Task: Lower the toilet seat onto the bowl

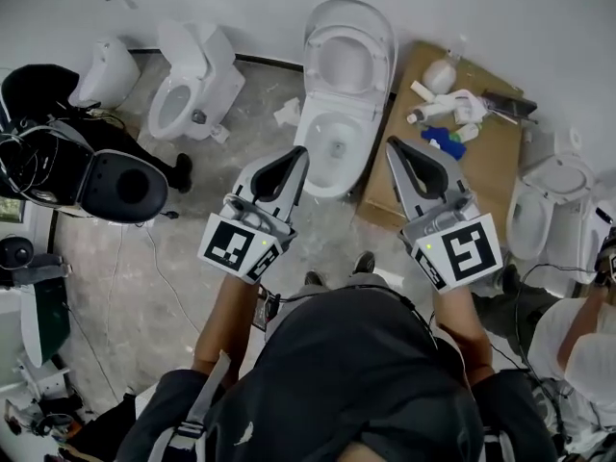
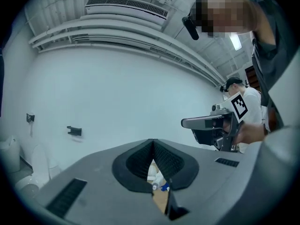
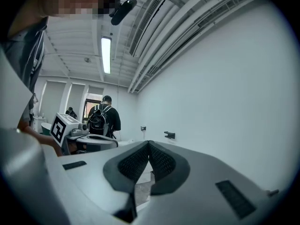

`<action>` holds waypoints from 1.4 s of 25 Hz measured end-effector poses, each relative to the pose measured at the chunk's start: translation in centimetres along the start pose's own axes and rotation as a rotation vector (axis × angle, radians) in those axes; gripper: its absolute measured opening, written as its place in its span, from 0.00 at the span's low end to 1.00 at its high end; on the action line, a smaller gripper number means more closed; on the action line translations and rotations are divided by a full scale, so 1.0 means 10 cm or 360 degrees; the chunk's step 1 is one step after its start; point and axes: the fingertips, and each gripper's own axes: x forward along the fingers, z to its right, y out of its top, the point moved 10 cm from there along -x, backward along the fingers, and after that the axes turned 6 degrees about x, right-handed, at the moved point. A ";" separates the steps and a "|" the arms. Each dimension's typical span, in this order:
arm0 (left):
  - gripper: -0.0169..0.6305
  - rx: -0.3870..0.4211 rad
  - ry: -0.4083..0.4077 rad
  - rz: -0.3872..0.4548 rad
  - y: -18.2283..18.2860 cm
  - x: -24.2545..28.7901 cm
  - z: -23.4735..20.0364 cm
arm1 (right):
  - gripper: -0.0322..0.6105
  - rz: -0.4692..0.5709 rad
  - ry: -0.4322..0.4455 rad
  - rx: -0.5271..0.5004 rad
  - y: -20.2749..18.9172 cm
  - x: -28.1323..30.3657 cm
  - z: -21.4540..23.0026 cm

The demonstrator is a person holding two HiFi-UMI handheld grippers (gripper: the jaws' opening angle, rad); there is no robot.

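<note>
Left gripper sits at 9 o'clock of the bowl, right gripper at 3, both jaws closed and empty; toilet seat up.

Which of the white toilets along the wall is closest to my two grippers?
The middle white toilet, beside the brown cardboard: its bowl sits between the left gripper and right gripper tips. The others stand off to either side.

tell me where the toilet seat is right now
Head view, top centre: the toilet seat stands raised against the wall behind its bowl, left of the cardboard sheet.
</note>
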 end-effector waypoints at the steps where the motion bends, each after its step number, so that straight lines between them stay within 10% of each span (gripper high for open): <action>1: 0.03 0.0004 0.0012 -0.0002 0.00 0.05 0.02 | 0.06 0.0002 0.0015 -0.0001 0.00 0.01 0.07; 35: 0.03 -0.0148 -0.0252 0.0049 -0.41 0.42 -1.45 | 0.06 -0.0114 -0.0335 -0.0021 -0.02 1.31 0.14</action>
